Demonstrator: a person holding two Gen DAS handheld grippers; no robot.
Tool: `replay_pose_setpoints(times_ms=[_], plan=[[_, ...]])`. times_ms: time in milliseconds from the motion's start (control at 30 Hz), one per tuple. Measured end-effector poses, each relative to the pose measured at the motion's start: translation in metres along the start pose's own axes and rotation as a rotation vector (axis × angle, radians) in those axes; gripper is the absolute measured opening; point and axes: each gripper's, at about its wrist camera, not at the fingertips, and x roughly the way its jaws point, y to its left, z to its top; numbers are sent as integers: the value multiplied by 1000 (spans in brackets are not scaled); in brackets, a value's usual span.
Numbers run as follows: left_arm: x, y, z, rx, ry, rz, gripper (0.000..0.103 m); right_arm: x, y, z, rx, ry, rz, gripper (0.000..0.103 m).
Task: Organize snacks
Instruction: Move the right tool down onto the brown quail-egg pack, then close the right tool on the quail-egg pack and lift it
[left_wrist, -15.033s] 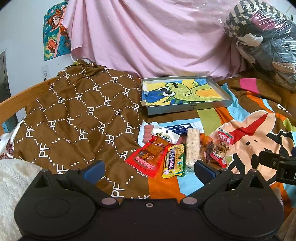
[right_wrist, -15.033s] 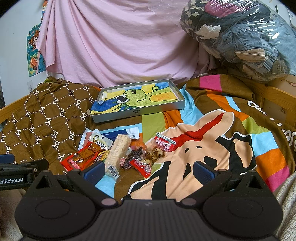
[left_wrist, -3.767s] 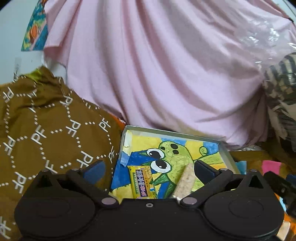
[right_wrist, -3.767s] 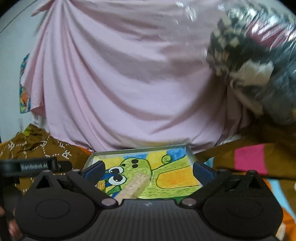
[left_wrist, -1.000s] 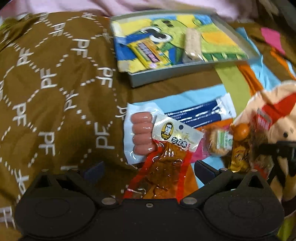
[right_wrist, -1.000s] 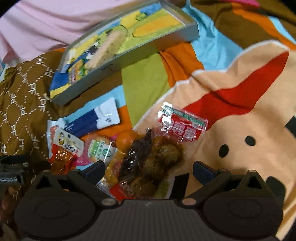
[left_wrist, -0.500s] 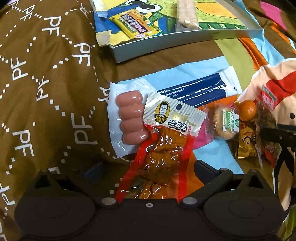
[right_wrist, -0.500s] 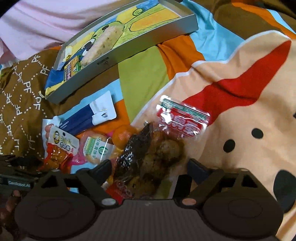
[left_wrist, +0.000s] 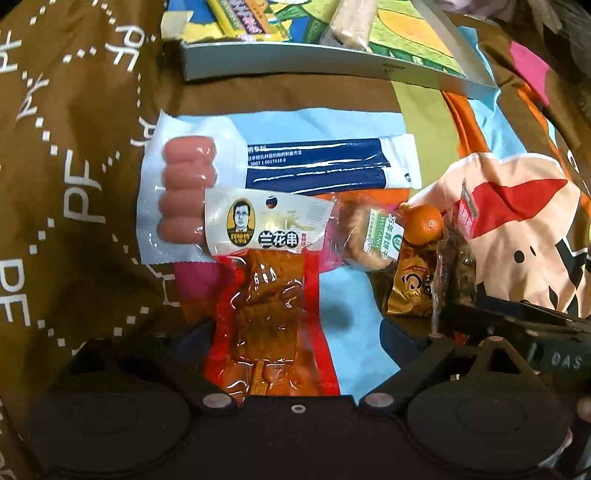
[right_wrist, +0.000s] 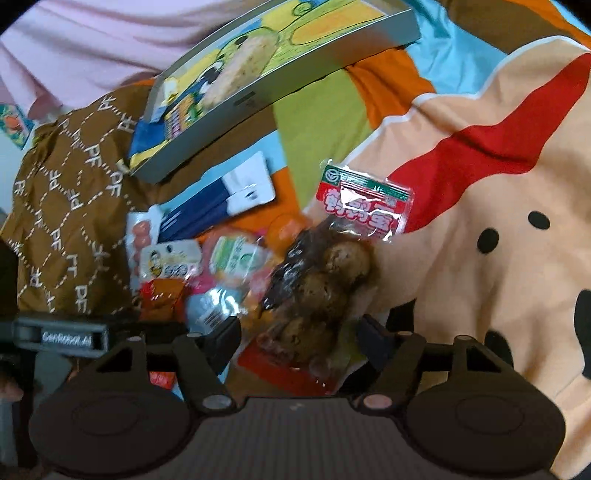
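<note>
Snacks in a heap on the bed. Red pack (left_wrist: 266, 317) between wide left gripper (left_wrist: 295, 332) fingers. Egg pack (right_wrist: 325, 295) between half-closed right gripper (right_wrist: 299, 336) fingers. Tray (left_wrist: 295, 66) far.

I'm working over a bed in someone's home, a bedroom by the look of it. The surface under everything is soft bedding: a brown quilt (left_wrist: 74, 155) printed with white "PF" lettering on the left side, and a bright cartoon blanket (right_wrist: 480, 229) with a peach animal face, red stripe and black spots across the right. A pink sheet (right_wrist: 92, 40) hangs along the far edge, and a scrap of a colourful poster (right_wrist: 13, 125) shows on the wall at the far left corner. A shallow tray (right_wrist: 295, 79) lined with a child's crayon drawing sits on the covers
</note>
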Motion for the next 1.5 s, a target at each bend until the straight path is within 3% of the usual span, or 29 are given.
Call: replay_pose_setpoints(times_ms=[233,400,567,667,700,933,1133,1367,1500], plan=[[-3,1,0,28,-39,124,97,-13,-11,1,94,-47,-11,85],[7,-8,1,90,-40,179,98,-10,-22,4,149,-85,-56,85],[16,-13,4,126,-50,205,97,8,-14,8,57,-59,-89,86],[18,-16,2,147,-71,220,89,11,-4,7,-14,-48,-88,75],[17,-16,2,150,-79,225,86,11,-5,7,-3,-37,-58,64],[12,-13,-2,122,-83,182,72,6,3,0,-69,-24,-45,55],[9,-20,-13,147,-42,120,71,1,21,-12,-188,2,-12,51],[9,-16,-12,117,-39,126,78,0,22,-12,-159,19,13,59],[13,-22,-12,168,-33,154,82,1,17,-10,-133,26,9,67]])
